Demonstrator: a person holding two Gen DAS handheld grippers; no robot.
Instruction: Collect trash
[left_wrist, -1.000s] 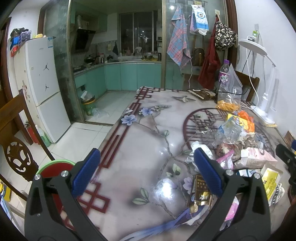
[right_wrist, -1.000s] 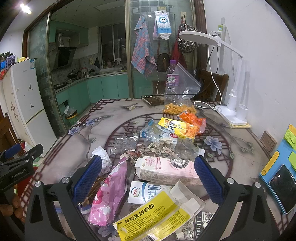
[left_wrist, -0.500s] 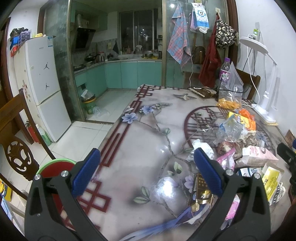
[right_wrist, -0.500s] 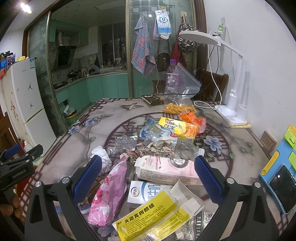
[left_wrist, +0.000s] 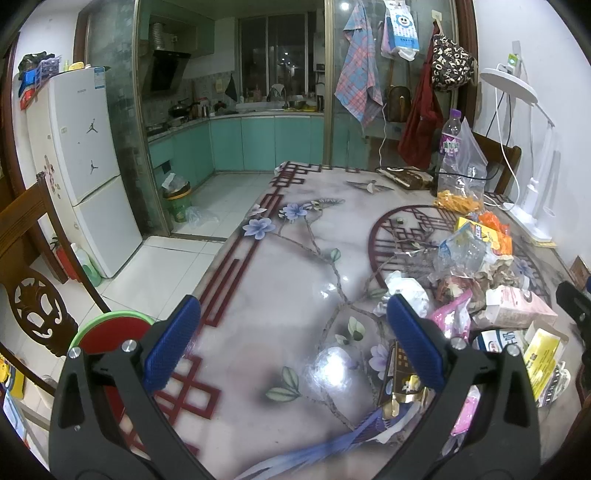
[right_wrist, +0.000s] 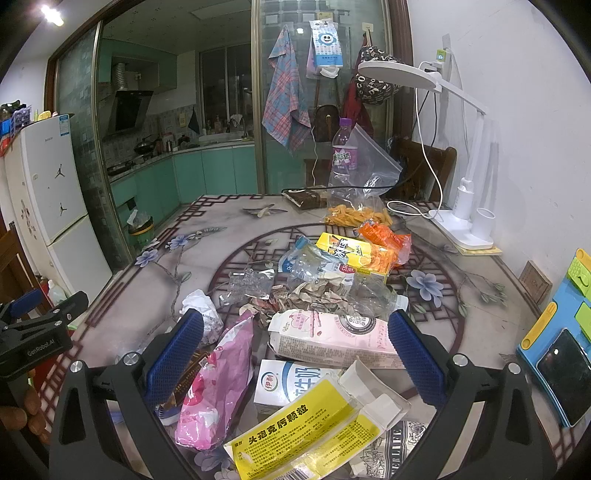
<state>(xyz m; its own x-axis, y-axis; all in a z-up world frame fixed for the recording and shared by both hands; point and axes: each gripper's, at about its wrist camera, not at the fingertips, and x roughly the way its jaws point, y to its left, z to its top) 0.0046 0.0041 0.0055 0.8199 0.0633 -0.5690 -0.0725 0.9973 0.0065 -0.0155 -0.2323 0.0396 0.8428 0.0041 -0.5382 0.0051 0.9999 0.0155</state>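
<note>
A heap of trash lies on the patterned table: a pink milk carton, a pink wrapper, a yellow medicine box, a white-and-blue milk carton, crumpled clear plastic bottles and a white tissue wad. My right gripper is open, hovering over the near part of the heap. My left gripper is open over bare tabletop, with the same heap to its right. The red lid of a green bin shows beyond the table's left edge.
A white desk lamp and its cable stand at the back right. A plastic bag with a purple-label bottle stands at the far end. A blue tray holding a phone lies at the right edge. A wooden chair stands left.
The left wrist view has drifted very slightly; the trash sits a touch further right and lower. The right gripper and the heap have not moved.
</note>
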